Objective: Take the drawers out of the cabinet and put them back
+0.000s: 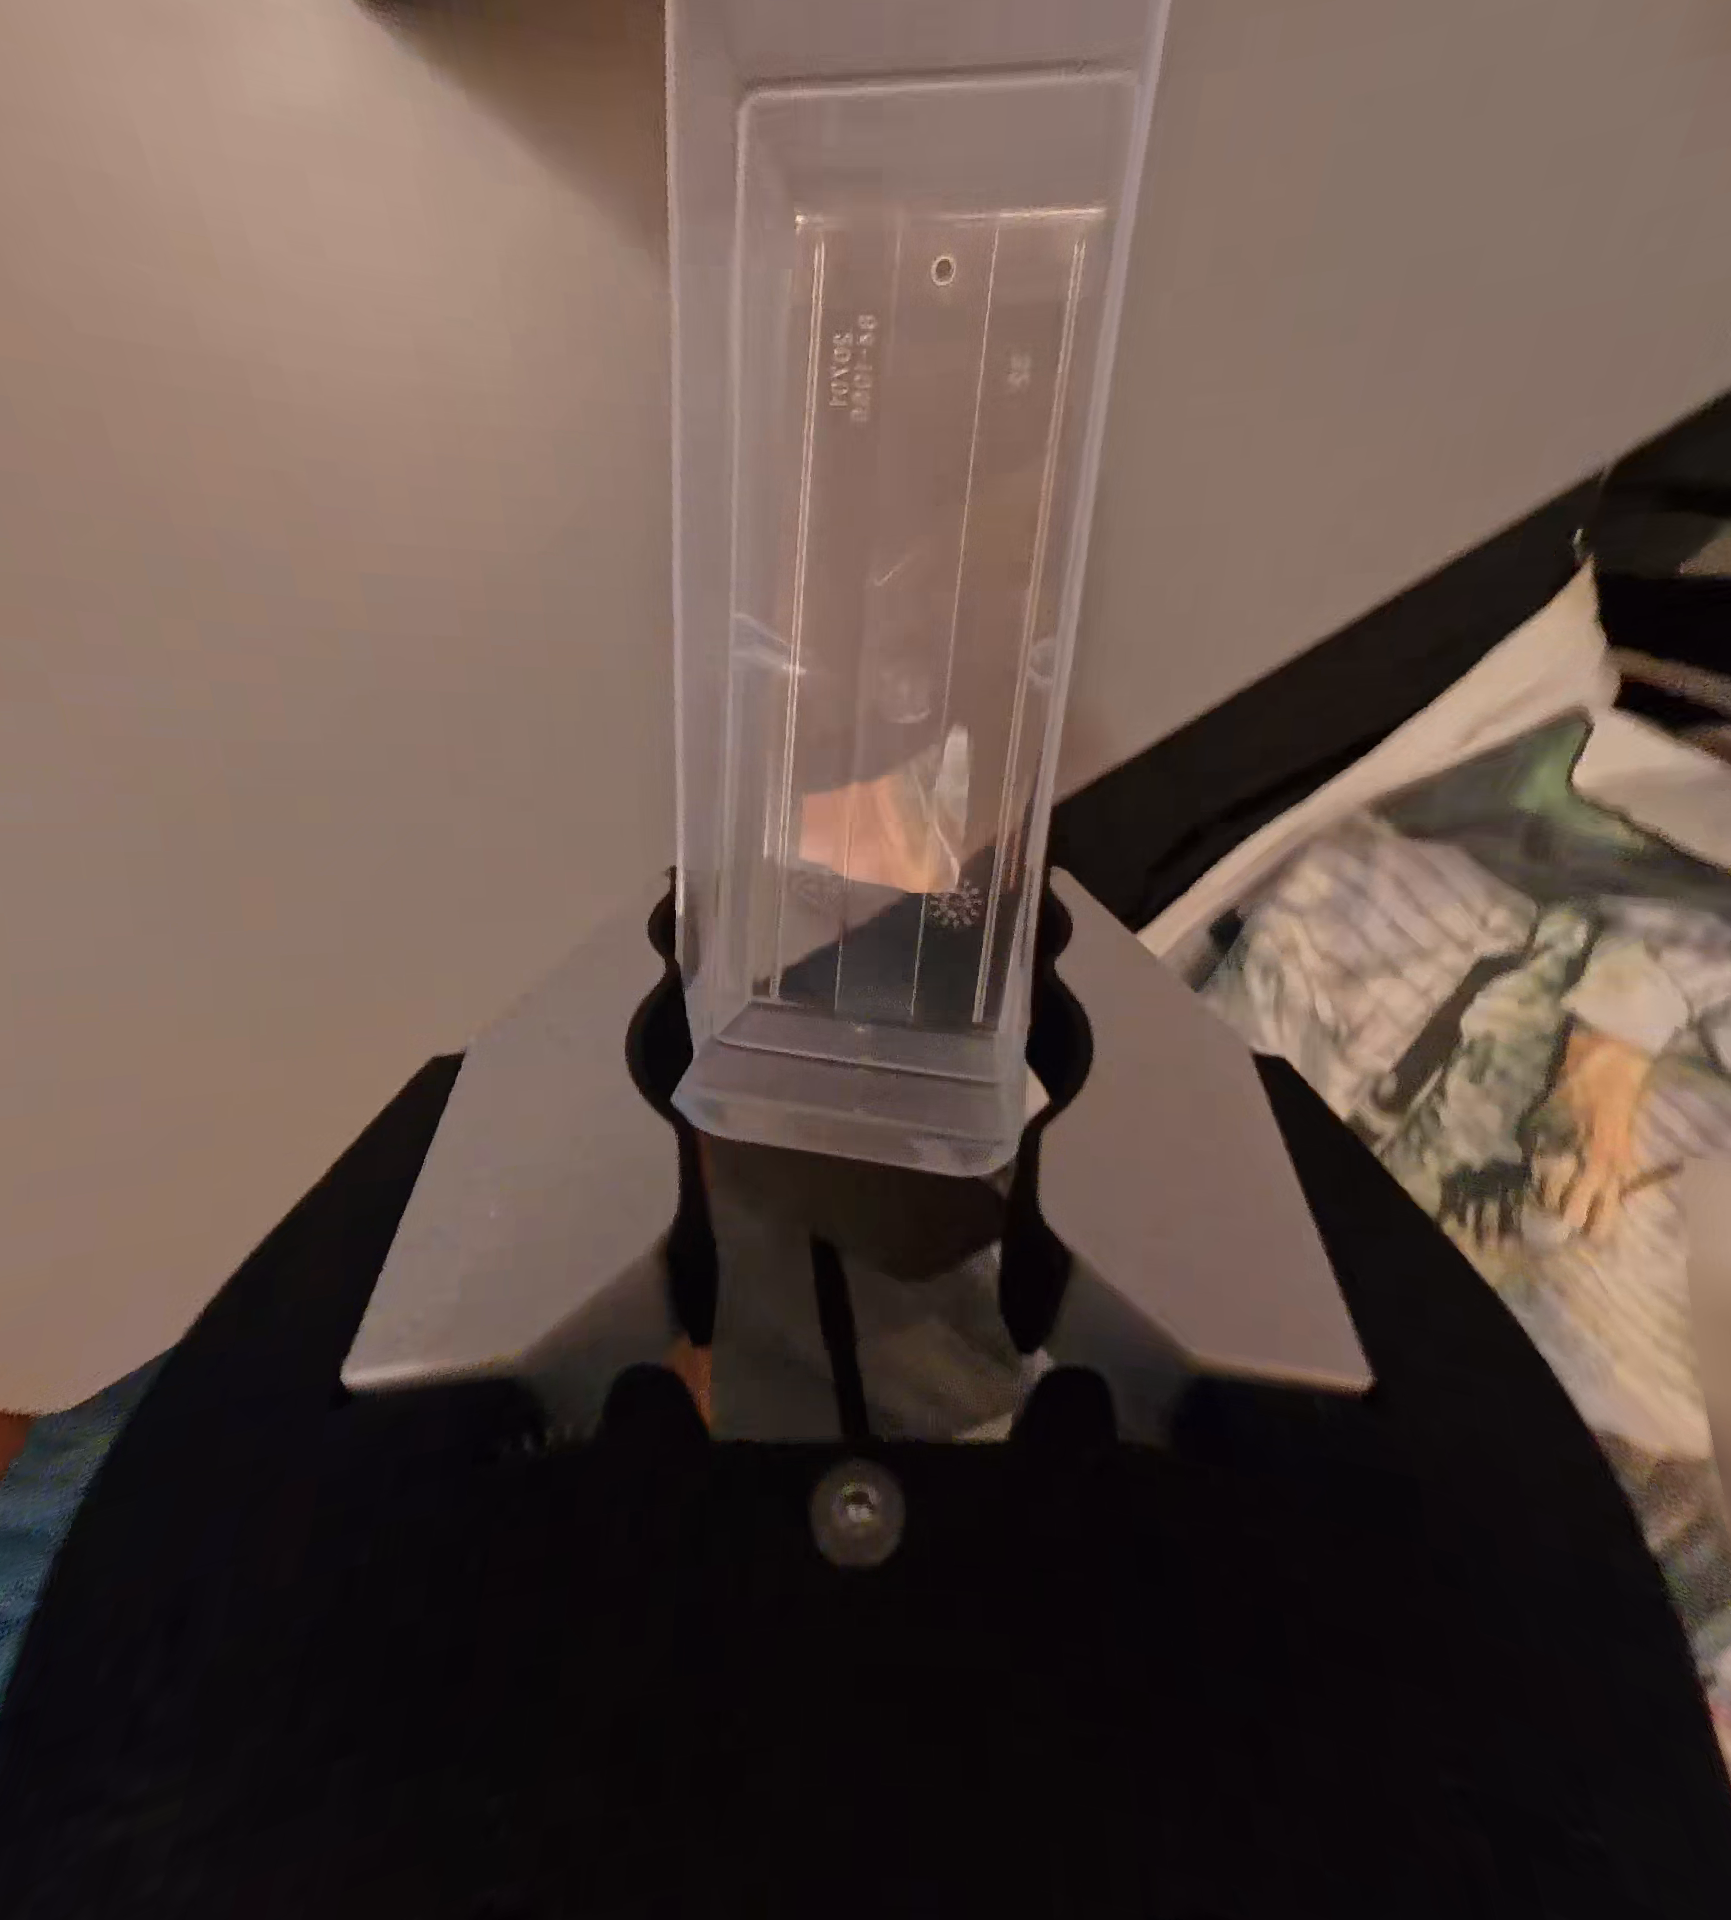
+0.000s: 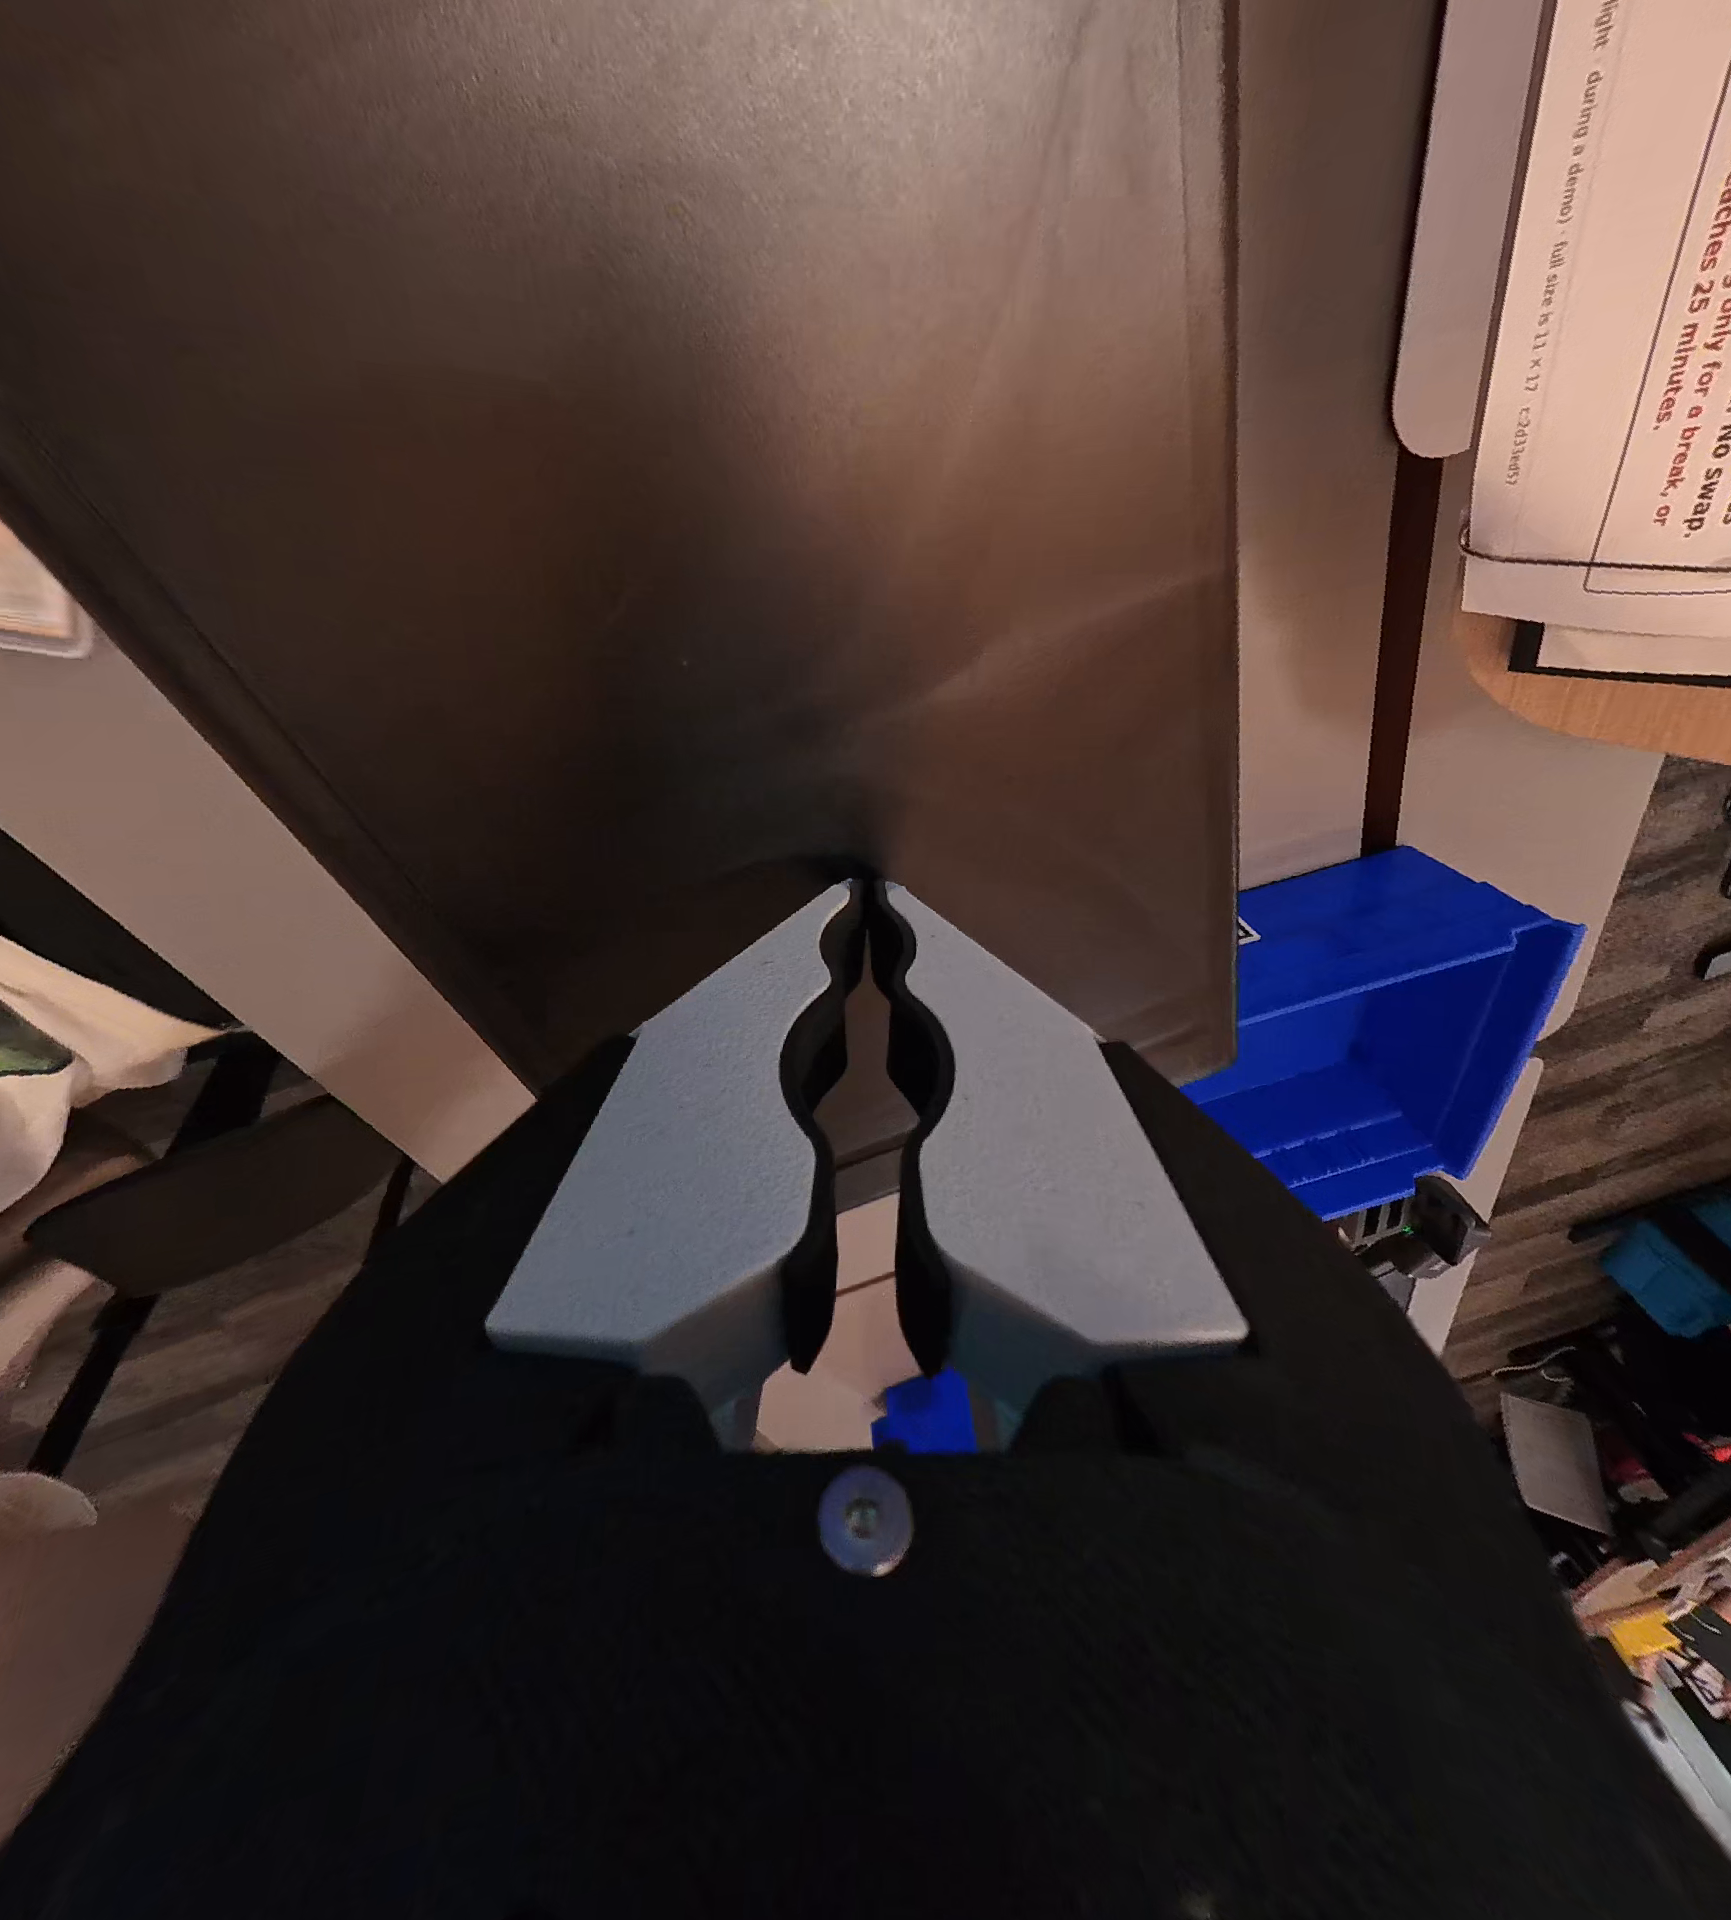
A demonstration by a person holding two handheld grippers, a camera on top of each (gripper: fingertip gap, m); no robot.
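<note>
Pale, unmarked wall (image 1: 269,520) fills the left of the left wrist view, with a dark frame edge and a patterned cloth (image 1: 1463,987) at lower right. Left claw (image 1: 856,1029): clenched on the near end of a clear plastic drawer (image 1: 902,520), whose narrow end wall sits between the black pads; the drawer is out of the cabinet and extends away from the camera toward the top of the frame, its hollow interior and moulded bottom visible through the transparent plastic. Right claw (image 2: 866,894): tips closed together and pressed against a dark, smooth, slightly glossy panel (image 2: 580,416) that occupies most of the right wrist view; the surface dimples where the tips meet it, though whether the claw pinches the panel or only touches it cannot be told, nor whether this panel is the cabinet. Beside the panel's right edge stands a blue plastic bin (image 2: 1380,1029); above it a printed paper sheet (image 2: 1650,312) hangs on a wooden board. Clutter lies on the wood-patterned floor (image 2: 1671,883) at lower right.
</note>
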